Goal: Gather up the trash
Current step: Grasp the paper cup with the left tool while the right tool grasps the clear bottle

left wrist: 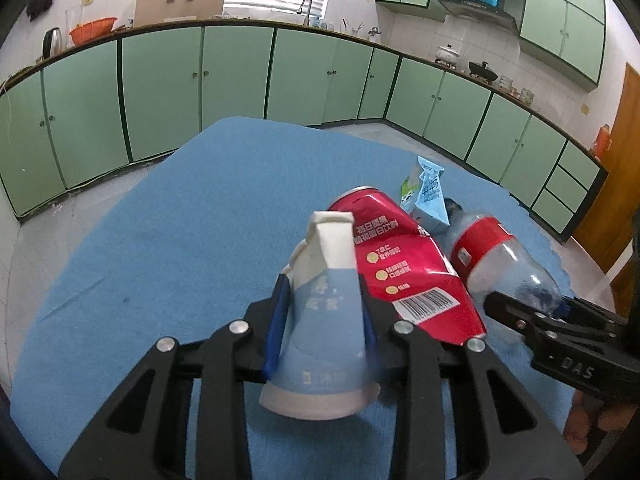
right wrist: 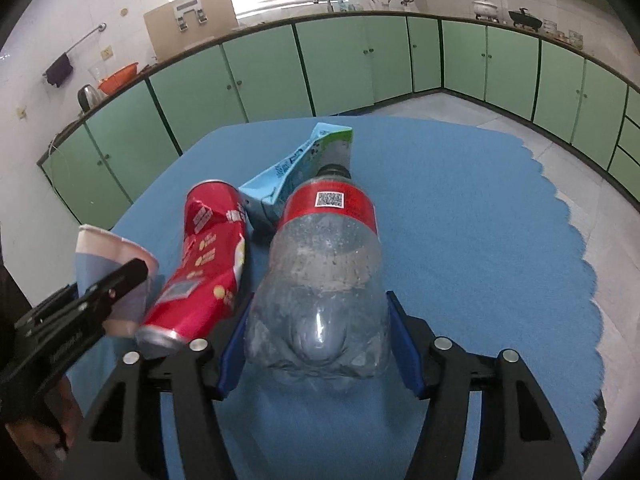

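Crushed paper cup (left wrist: 320, 320) clenched in left tool (left wrist: 322, 312), plastic bottle (right wrist: 324, 276) neck-away, gripped by right tool (right wrist: 320, 344).

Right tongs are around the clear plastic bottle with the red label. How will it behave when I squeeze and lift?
The clear plastic bottle with the red label looks empty and already dented, so probably light and likely to buckle under the right tongs. Its smooth, rounded wall may slip or twist. It lies on its side on the blue cloth, so a nudge could roll it.
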